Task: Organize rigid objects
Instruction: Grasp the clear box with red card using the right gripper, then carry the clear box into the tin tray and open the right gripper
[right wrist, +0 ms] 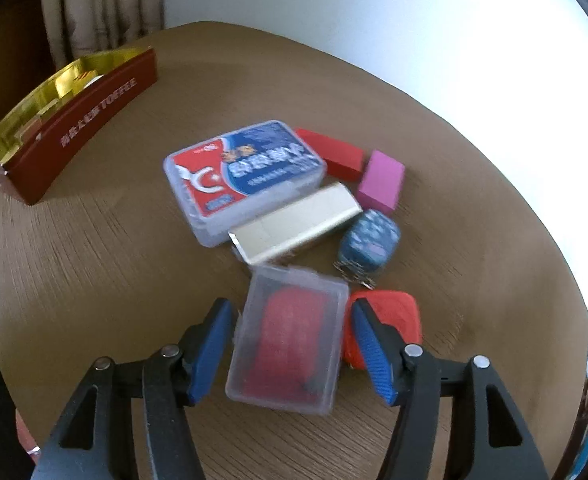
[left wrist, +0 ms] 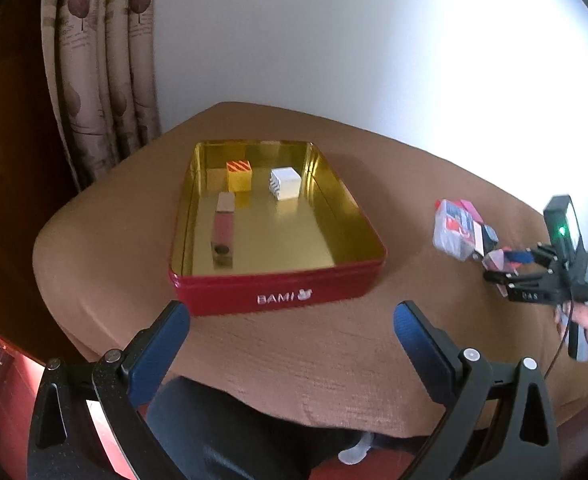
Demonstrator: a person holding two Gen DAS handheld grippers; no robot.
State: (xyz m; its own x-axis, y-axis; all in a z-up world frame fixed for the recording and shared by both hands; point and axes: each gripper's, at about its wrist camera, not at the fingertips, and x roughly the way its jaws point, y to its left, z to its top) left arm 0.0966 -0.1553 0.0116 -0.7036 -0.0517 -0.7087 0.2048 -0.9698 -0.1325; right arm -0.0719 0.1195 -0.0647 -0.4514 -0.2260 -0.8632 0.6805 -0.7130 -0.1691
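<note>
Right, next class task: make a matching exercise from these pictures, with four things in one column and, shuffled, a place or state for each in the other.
Things:
1. orange-striped cube
2. clear case
3. pink block
4. left gripper

Places or states:
A. between the fingers of the right gripper
B. inside the red tin
C. open, holding nothing
D. on the table, beside the red block

Pairs: 1-B, 2-A, 3-D, 4-C

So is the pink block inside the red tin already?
No, the small pink rectangular block lies on the brown table beside a red block, away from the red metal tin.
</note>
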